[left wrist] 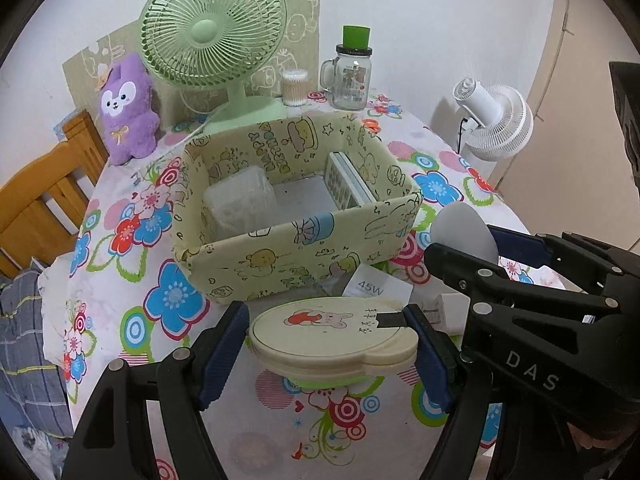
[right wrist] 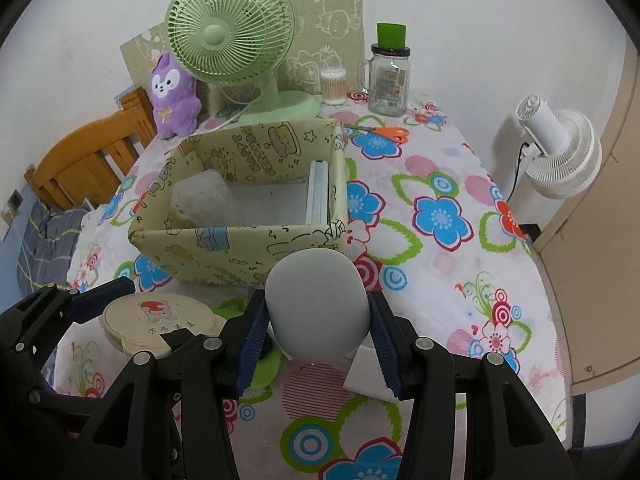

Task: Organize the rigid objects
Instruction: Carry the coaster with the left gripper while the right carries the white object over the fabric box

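My left gripper (left wrist: pixel 330 344) is shut on a round cream compact case (left wrist: pixel 332 336) with a bunny picture, held just above the table in front of the fabric storage box (left wrist: pixel 304 256). The case also shows in the right wrist view (right wrist: pixel 156 324). My right gripper (right wrist: pixel 316 340) is shut on a grey egg-shaped object (right wrist: pixel 318 304), which also shows in the left wrist view (left wrist: pixel 464 232). It is held near the box's (right wrist: pixel 240 248) front right corner. Inside the box are a clear plastic container (left wrist: pixel 240 200) and a flat white item (left wrist: pixel 346 182) standing against the right wall.
A white 45W charger box (left wrist: pixel 376 286) lies on the flowered tablecloth by the box. A green desk fan (left wrist: pixel 216 40), purple plush (left wrist: pixel 126 108), cotton swab jar (left wrist: pixel 294 88) and glass mug jar (left wrist: pixel 352 76) stand at the back. Orange scissors (right wrist: pixel 384 132) lie behind the box. A white fan (right wrist: pixel 560 152) stands to the right.
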The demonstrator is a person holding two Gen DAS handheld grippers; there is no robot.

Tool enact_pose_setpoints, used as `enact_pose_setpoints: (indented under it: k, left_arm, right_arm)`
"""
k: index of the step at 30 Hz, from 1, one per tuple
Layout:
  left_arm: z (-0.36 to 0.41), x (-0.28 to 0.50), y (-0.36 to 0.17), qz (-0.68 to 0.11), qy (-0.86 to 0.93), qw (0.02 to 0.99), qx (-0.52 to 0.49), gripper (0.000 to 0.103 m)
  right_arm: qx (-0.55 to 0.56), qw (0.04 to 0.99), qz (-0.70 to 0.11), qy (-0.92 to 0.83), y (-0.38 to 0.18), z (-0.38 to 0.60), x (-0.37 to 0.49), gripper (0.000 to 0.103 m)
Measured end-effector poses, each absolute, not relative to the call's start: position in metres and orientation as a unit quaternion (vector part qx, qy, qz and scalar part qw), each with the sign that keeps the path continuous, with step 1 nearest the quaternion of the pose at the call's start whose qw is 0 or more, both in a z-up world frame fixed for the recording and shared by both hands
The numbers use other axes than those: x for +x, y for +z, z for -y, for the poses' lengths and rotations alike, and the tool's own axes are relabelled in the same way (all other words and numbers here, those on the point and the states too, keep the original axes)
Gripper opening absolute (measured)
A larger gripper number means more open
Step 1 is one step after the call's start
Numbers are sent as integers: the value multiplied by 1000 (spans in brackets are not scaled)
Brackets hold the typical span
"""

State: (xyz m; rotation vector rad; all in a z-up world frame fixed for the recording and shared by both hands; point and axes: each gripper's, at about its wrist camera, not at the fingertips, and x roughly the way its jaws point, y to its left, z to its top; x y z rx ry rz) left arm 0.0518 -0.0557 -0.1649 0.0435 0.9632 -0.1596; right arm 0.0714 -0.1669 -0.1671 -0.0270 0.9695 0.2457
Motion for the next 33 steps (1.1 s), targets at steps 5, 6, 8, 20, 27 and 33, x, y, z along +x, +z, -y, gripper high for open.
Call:
enact_pose_setpoints:
  k: [5, 6, 8, 20, 27, 33]
  left_arm:
    - [57, 50, -161, -462, -61, 885, 13, 79]
    - [57, 50, -158, -460, -58, 886, 9, 79]
    - [58, 49, -153, -457, -50, 888, 5, 79]
    - [69, 56, -128, -447, -27, 894, 1, 79]
    - [70, 61, -117, -449, -18, 893, 1, 79]
    - [67, 66, -106, -448, -16, 894, -3, 79]
  right_arm:
    - [-18, 876, -463, 132, -162, 167, 73, 53]
    - [-15, 876, -463, 136, -160, 168, 74, 53]
    - [-16, 877, -459, 141, -156, 168, 75, 53]
    - [-26, 884, -439, 156, -128, 175, 84, 53]
    - [-19, 885, -439, 151, -119, 178, 90, 53]
    - [-31, 891, -427, 150, -105, 175, 94, 53]
